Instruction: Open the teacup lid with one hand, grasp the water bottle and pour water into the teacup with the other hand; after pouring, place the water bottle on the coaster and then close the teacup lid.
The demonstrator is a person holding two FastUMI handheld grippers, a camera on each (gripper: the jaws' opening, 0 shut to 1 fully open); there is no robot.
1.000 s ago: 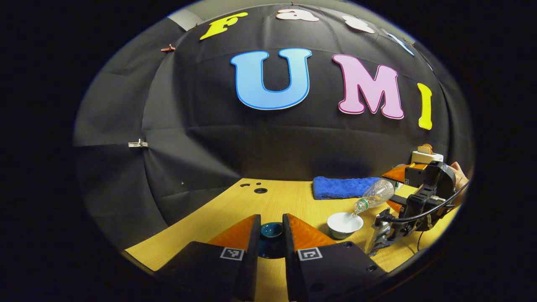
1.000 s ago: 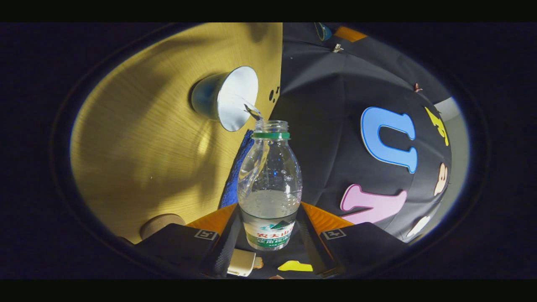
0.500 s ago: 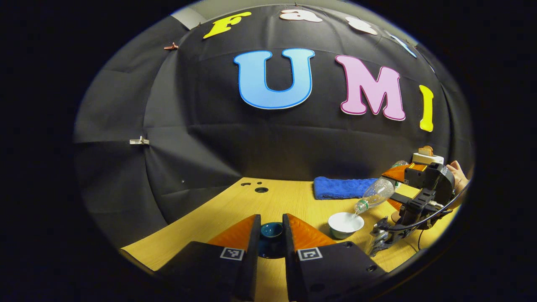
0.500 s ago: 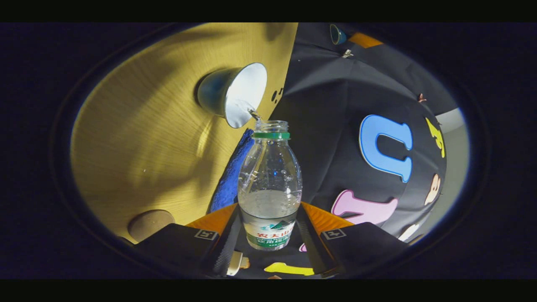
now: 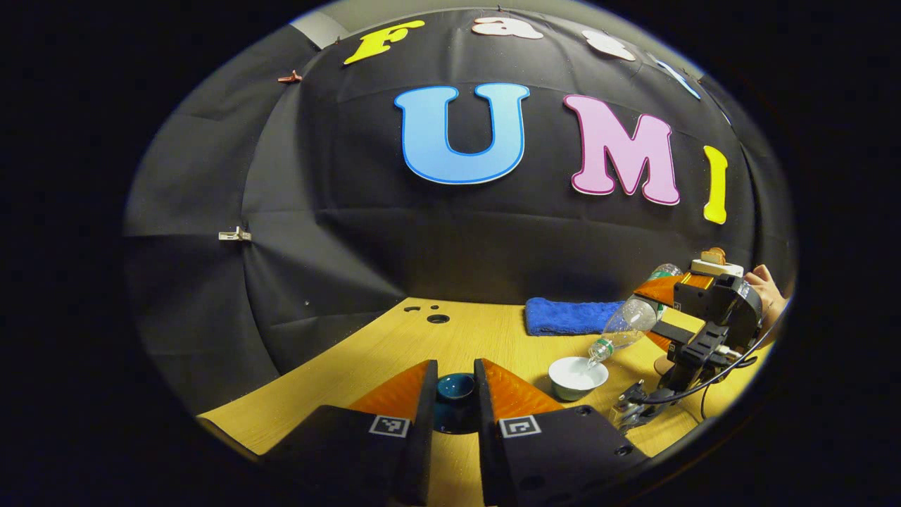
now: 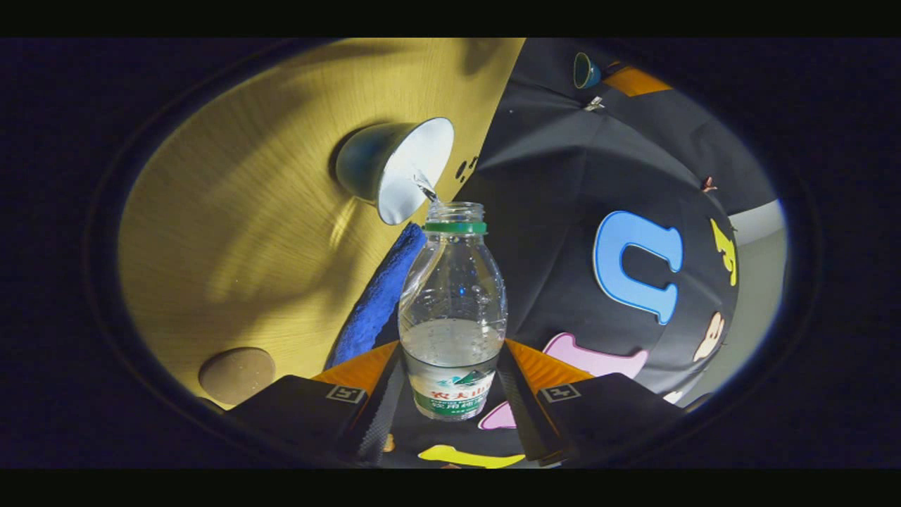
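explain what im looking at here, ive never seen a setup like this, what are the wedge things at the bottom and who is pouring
A person holds a two-finger gripper in each hand, and each gripper carries a fisheye camera looking along its own fingers; those are the wedges. In the left gripper view, the left gripper is closed on the dark teacup lid, held above the wooden table. Off to the side you see the right gripper tipping the water bottle over the white-lined teacup. The right gripper view is tilted because that hand is pouring. A blue towel and a round coaster also lie on the table.
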